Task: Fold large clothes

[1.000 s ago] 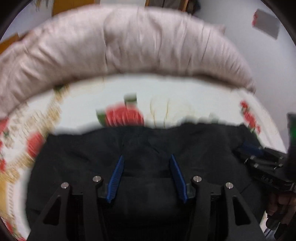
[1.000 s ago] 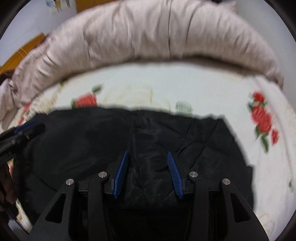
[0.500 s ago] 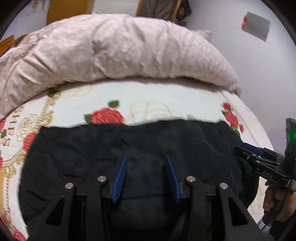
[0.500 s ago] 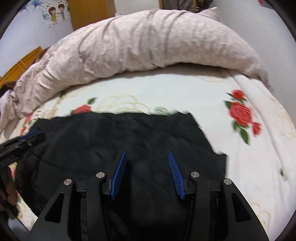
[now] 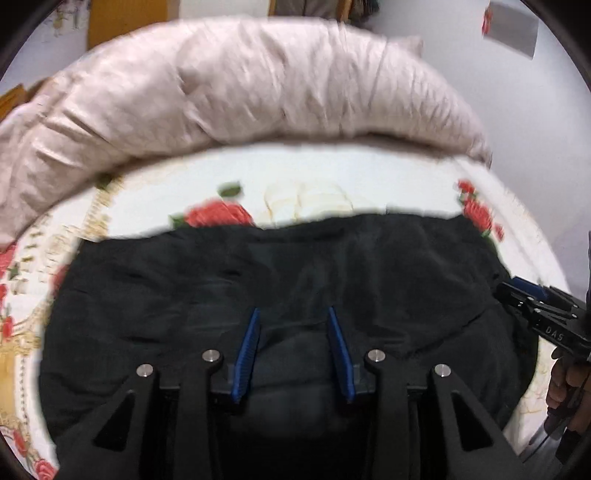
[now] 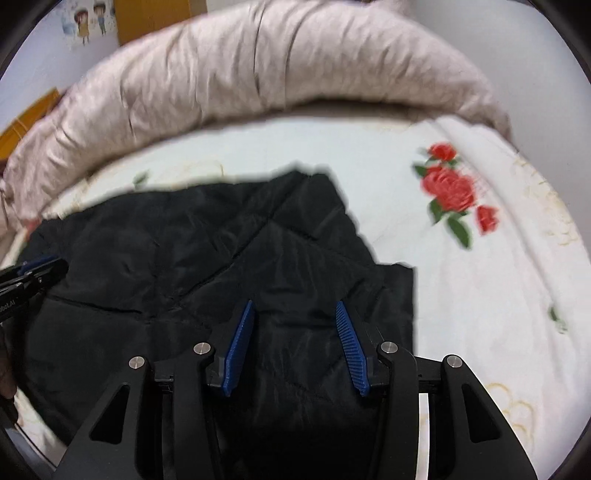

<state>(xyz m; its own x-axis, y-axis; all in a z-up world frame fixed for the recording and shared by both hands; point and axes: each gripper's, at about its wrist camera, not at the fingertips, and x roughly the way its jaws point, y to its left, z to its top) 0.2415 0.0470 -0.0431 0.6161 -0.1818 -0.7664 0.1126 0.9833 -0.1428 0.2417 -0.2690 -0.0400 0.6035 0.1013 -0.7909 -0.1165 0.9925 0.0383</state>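
1. Left wrist view: a black jacket is seen spread flat on a floral bedsheet, filling the lower half of the frame.
2. The left gripper is held above the jacket's near part; its blue pads are set part-way apart and the jaws are closing. No fabric is seen pinched between them; the jacket is only seen behind the gap.
3. A rolled beige quilt is laid along the far side of the sheet, beyond the jacket and apart from it.
4. At the jacket's right edge the right gripper is seen from the side, carried by a hand; from this view it cannot be told whether its tips touch the cloth.
5. A grey panel is fixed on the wall, past the quilt, upper right.
6. Right wrist view: the jacket is seen left and centre, its right edge ending at bare sheet with a red rose print well to the right of it.
7. The right gripper is held over the jacket's right part, blue pads part-way apart, nothing clamped; the cloth lies below the gap.
8. The left gripper is seen at the jacket's left edge; contact cannot be told.
9. A cartoon sticker is seen on the wall beyond the quilt, upper left. Both views are motion-blurred.
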